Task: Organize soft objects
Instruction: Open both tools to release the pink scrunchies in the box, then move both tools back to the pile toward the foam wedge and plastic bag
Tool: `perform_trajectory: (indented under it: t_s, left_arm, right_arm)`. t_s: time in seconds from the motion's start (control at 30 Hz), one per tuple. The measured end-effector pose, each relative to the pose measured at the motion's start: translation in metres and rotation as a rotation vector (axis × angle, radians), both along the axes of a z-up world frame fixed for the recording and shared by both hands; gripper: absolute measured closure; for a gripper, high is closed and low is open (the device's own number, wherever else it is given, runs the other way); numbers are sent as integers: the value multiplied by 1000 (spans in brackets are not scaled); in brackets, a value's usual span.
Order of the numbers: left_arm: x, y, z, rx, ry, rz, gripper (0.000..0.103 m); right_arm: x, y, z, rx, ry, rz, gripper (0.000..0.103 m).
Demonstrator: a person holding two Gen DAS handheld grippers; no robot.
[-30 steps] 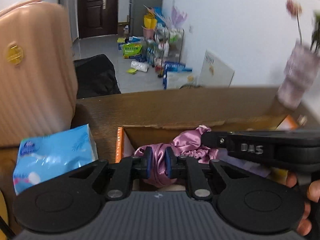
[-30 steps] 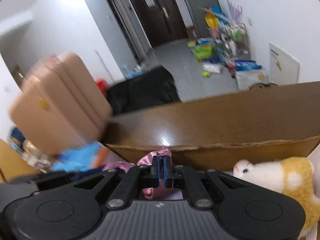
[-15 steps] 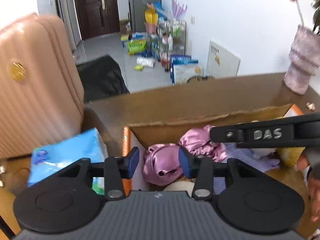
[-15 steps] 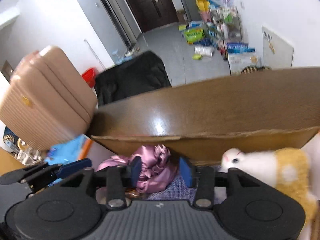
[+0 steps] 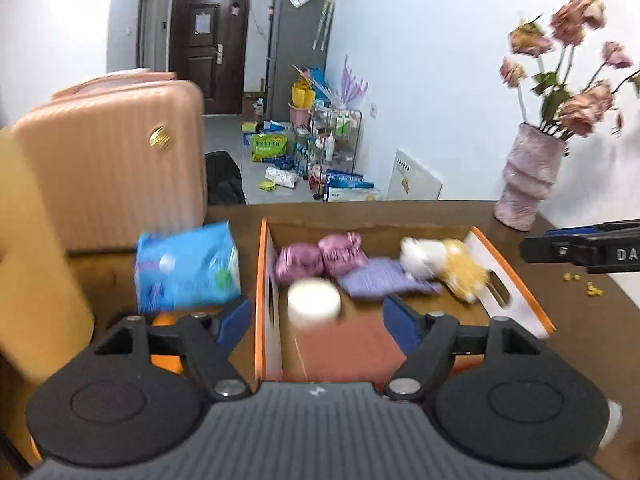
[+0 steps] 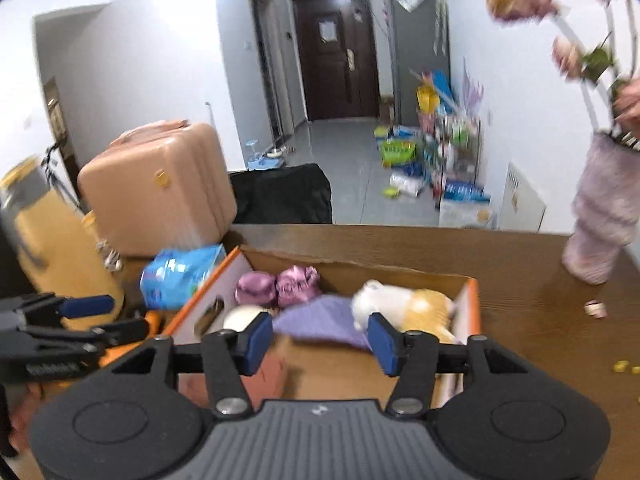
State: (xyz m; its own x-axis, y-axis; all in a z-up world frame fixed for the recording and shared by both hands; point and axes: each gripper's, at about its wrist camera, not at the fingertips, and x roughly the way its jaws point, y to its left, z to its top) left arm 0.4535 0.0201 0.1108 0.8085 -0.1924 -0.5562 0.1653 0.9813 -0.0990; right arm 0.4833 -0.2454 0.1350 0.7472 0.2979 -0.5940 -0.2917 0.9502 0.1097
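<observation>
Satin, pink and bunched into two lumps (image 5: 318, 258), lies in the far left corner of the cardboard box (image 5: 516, 292), at about eleven o'clock from my left gripper (image 5: 316, 318) and clear of its blue pads. My left jaws have just been opening and stand wide with nothing between them; my right gripper (image 6: 318, 338) has just been opening too and is likewise empty, the satin showing beyond it at roughly eleven o'clock in the right wrist view. I judge the drop-off of this piece finished, with both hands drawn back above the near edge of the box. The satin's long axis runs left to right along the back wall, its two lumps side by side and touching; I cannot tell which end is which. A lilac cloth (image 5: 380, 280) lies just beside it at four o'clock, a white and yellow plush toy (image 5: 440, 262) further right, a pale round object (image 5: 314, 302) in front. For the next move I reckon I need another soft item; the blue tissue pack (image 5: 186, 266), outside the box at nine o'clock, looks the nearest candidate and would call for a wide grasp across its short side.
</observation>
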Motion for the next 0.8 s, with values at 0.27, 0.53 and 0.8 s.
perform_trajectory:
  t_s: [0.27,0.53,0.8]
  left_arm:
    - [-160,13,-42,-106,-123,110,15]
    - [-278,-9,-67,11,-197,146,10]
    - [-321,-30,-74,41,-214,79,5]
  right_arm:
    - [-164,-25,-39,-5,-157,30,44]
    - [-286,-21,-92,35,-252,-26,42]
    - [-343,-20,-111,83,-234,-43,36]
